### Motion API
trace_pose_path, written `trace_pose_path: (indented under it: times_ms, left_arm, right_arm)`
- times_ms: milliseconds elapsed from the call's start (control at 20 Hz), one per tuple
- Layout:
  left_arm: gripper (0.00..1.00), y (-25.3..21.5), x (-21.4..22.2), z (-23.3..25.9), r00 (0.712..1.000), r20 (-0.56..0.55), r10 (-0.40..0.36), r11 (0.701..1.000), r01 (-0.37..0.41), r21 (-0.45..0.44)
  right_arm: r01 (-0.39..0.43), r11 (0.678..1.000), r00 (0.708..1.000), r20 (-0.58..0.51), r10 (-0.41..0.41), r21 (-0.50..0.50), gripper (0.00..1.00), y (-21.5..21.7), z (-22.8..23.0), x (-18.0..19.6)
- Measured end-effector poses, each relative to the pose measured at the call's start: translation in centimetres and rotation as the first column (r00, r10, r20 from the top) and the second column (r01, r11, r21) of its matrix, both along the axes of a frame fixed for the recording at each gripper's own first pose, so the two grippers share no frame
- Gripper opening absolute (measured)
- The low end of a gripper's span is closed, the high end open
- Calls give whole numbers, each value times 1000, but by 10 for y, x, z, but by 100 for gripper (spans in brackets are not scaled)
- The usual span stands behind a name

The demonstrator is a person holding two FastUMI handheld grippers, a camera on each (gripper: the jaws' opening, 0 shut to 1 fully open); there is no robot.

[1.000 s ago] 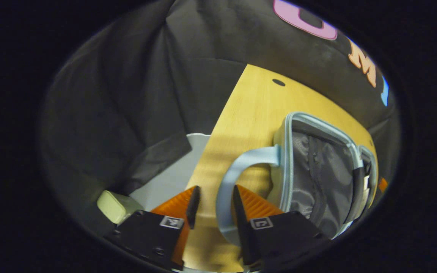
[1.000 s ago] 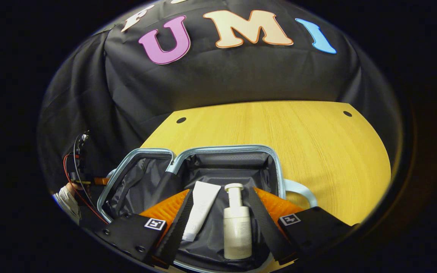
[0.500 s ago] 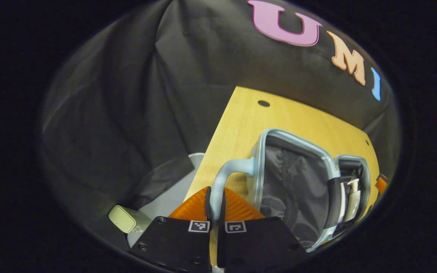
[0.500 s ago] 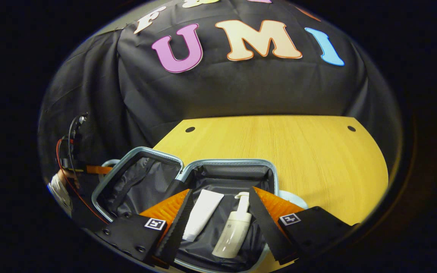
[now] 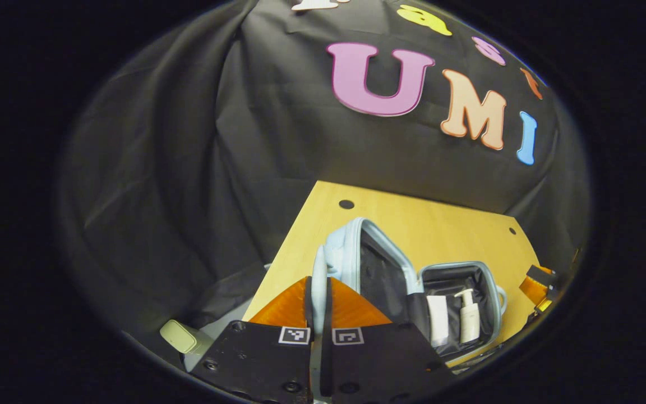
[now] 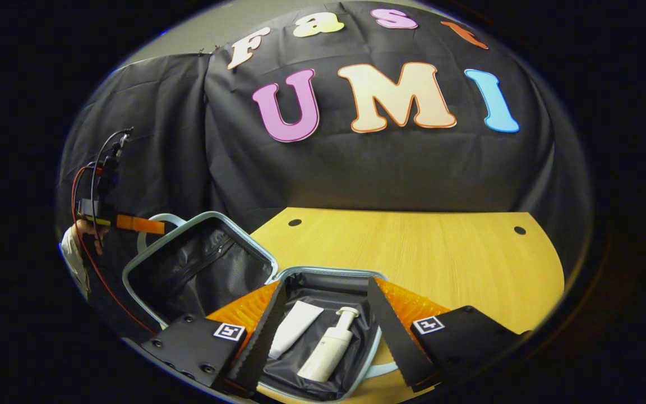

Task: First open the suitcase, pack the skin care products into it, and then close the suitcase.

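Gripping suitcase handle [image 5: 318, 280], hand-held gripper [image 5: 318, 292].

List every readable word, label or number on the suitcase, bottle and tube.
Suitcase: no text to be seen.
Bottle: no print that can be read.
Tube: no print that can be read.
Square tags: coded patterns, no words.

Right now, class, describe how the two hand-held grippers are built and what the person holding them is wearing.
Each hand-held gripper, left and right, has black blocky finger mounts carrying small square black-and-white markers. In the right gripper view, red and black cables loop over the left one, and the person's pale sleeve shows below it.
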State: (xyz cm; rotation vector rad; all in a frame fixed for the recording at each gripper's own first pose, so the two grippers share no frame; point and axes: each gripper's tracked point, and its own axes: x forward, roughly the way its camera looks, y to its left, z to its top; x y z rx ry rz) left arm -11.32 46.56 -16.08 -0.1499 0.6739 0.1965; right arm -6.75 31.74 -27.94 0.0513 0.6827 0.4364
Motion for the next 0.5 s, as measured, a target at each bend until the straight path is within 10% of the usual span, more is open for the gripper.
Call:
trace_pose_path:
  times_ms: [500]
  left_arm:
    - [0,-147,17,74,978,161,-134,991,137,-7]
  right_arm:
    - [31,999,994,103,-33,14,92,-85,46,-1]
